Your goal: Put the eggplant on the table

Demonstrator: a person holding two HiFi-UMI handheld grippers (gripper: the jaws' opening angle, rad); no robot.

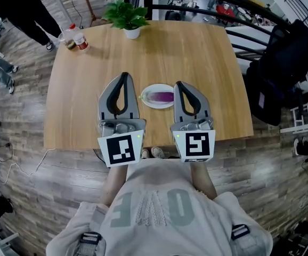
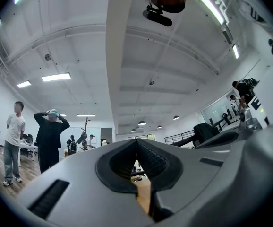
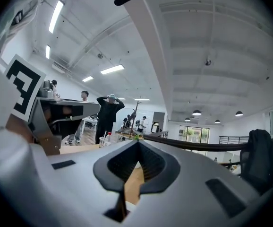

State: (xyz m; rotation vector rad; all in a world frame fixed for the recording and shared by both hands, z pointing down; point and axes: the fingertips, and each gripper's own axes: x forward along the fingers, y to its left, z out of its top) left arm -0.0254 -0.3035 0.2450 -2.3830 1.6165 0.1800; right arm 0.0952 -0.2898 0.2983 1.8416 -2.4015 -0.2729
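Note:
A purple eggplant (image 1: 161,96) lies on a small white plate (image 1: 155,106) near the front middle of the wooden table (image 1: 196,52). My left gripper (image 1: 124,74) hovers just left of the plate, its jaws shut and empty. My right gripper (image 1: 178,83) is just right of the plate, also shut with nothing between its jaws. In the left gripper view the left gripper (image 2: 136,141) has its tips meeting, with only a sliver of table showing below them. The right gripper (image 3: 138,142) looks the same in its own view. Neither gripper view shows the eggplant.
A potted plant (image 1: 126,16) stands at the table's far edge, and a bottle and a jar (image 1: 75,38) at its far left corner. A black bag (image 1: 282,73) sits right of the table. People stand beyond the table (image 2: 50,138).

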